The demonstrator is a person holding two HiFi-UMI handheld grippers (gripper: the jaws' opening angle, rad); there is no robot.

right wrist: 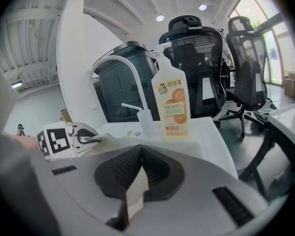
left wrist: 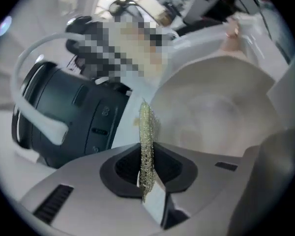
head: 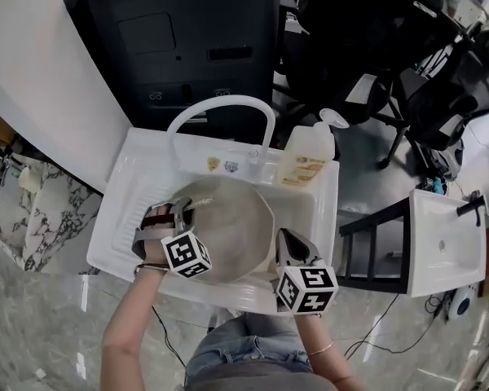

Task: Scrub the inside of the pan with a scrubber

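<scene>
Office sink [head: 323, 218]: my left hand-held gripper [head: 171, 216] pinches the scrubber [left wrist: 146, 132] thinly at the pan [head: 236, 228]; my right hand-held gripper [head: 288, 239] is closed, empty. I fear the scrubber slips and the unheld pan skids.

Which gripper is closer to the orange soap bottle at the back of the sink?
Right. The right gripper sits at the pan's right edge, in front of the soap bottle; the left gripper, holding the scrubber, is across the pan at its left side.
</scene>
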